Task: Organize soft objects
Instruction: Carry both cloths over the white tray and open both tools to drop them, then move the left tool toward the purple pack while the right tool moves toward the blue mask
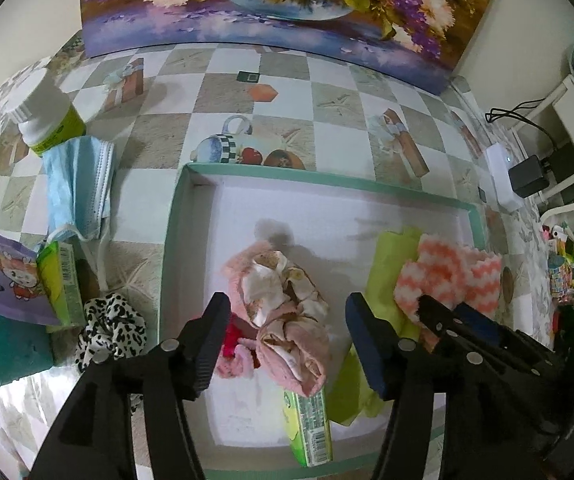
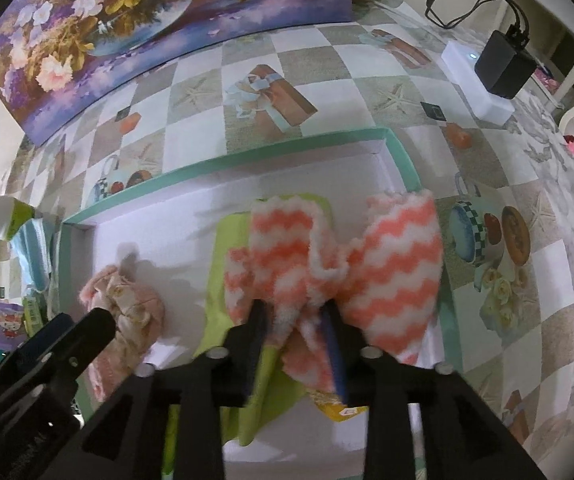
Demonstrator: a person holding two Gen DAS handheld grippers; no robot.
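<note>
While the left gripper (image 1: pixel 283 344) hangs with jaws apart over the pink garment (image 1: pixel 287 320) in the green-rimmed box (image 1: pixel 327 178), we see the right gripper (image 2: pixel 295 316) clamped on the coral zigzag cloth (image 2: pixel 339 264), held over the box's right end, above the green cloth (image 2: pixel 227 264).

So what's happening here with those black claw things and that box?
A person is sorting soft things into a shallow green-rimmed box. The right gripper is shut on a fluffy orange-and-white cloth, held over a lime green cloth in the box. The left gripper hangs open above a pink bundle already inside. A face mask and a leopard scrunchie lie outside it.
</note>
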